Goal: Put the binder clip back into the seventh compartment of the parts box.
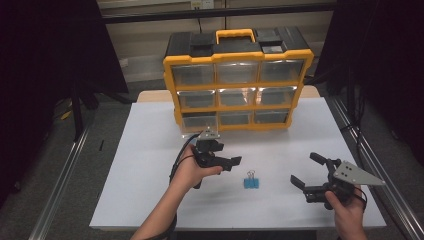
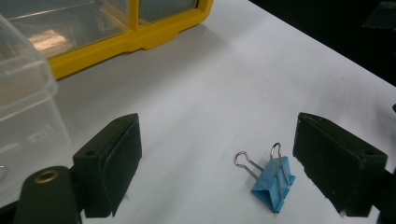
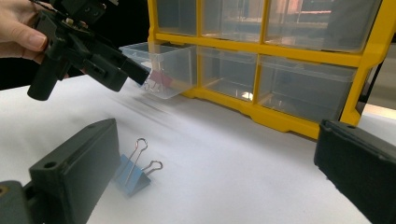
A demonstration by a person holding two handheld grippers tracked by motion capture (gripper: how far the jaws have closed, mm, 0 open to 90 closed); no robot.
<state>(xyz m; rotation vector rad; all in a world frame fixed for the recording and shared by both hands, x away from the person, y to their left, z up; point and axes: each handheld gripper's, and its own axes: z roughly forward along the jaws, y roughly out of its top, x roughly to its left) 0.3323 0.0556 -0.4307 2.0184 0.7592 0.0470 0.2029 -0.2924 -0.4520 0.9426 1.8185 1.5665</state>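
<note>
A blue binder clip (image 1: 251, 181) (image 2: 273, 182) (image 3: 133, 175) lies on the white table top (image 1: 145, 170), its wire handles folded up. My left gripper (image 1: 234, 162) (image 2: 219, 163) hovers just left of the clip in the high view, open, with nothing pressed between its pads; the clip rests on the table ahead of it, near one jaw. The same gripper (image 3: 133, 74) appears at the upper left of the right gripper view, in a hand. At the table's right my right gripper (image 1: 305, 169) (image 3: 219, 172) is open and empty, pointing toward the clip.
A yellow and black organizer (image 1: 239, 75) with clear drawers stands at the back of the table. Its bottom-left drawer (image 3: 163, 70) (image 2: 23, 93) is pulled out and holds small items, one pinkish. Metal rails run along both table sides.
</note>
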